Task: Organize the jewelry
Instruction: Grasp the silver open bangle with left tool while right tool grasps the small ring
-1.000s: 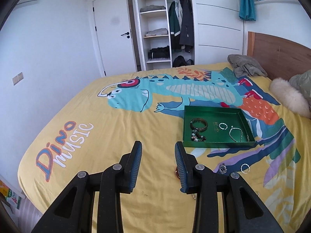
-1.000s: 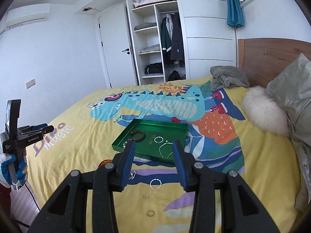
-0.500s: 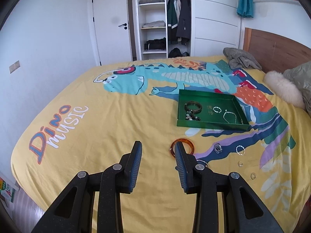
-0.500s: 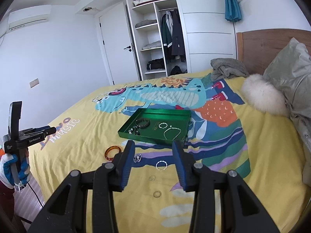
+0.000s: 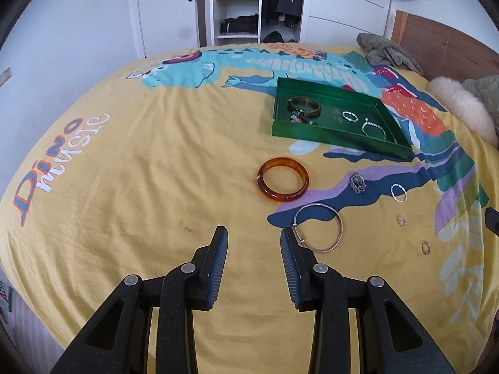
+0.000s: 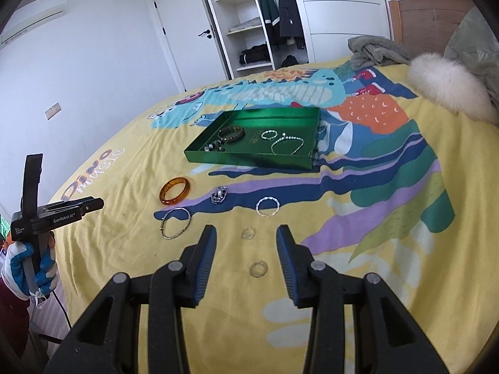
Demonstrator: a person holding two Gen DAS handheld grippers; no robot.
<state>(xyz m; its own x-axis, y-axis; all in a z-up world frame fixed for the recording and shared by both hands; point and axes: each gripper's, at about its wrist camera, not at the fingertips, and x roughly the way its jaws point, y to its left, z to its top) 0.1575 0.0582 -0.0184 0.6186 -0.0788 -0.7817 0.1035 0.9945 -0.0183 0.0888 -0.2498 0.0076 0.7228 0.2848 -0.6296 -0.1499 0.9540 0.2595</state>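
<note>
A green tray (image 5: 315, 131) (image 6: 249, 158) lies on the yellow bedspread and holds a dark bangle (image 5: 304, 106), a bead bracelet and pearl bracelets. Loose on the bed in front of it lie an amber bangle (image 5: 283, 183) (image 6: 175, 190), a thin metal bangle (image 5: 318, 231) (image 6: 175, 222), a silver brooch (image 5: 357, 183) (image 6: 219, 194), a pearl ring (image 5: 399, 193) (image 6: 267, 207) and two small rings (image 6: 248, 233) (image 6: 259, 269). My left gripper (image 5: 252, 238) is open and empty, short of the amber bangle. My right gripper (image 6: 246, 238) is open and empty above the small rings.
A white fur cushion (image 6: 449, 85) and grey clothes (image 5: 386, 51) lie near the wooden headboard (image 5: 443, 42). An open wardrobe (image 5: 259, 3) and a door stand beyond the bed. The left hand-held gripper shows at the left of the right wrist view (image 6: 46, 215).
Both grippers have tilted down toward the bed, bringing the loose jewelry into view in front of them. Both stayed open and empty.
</note>
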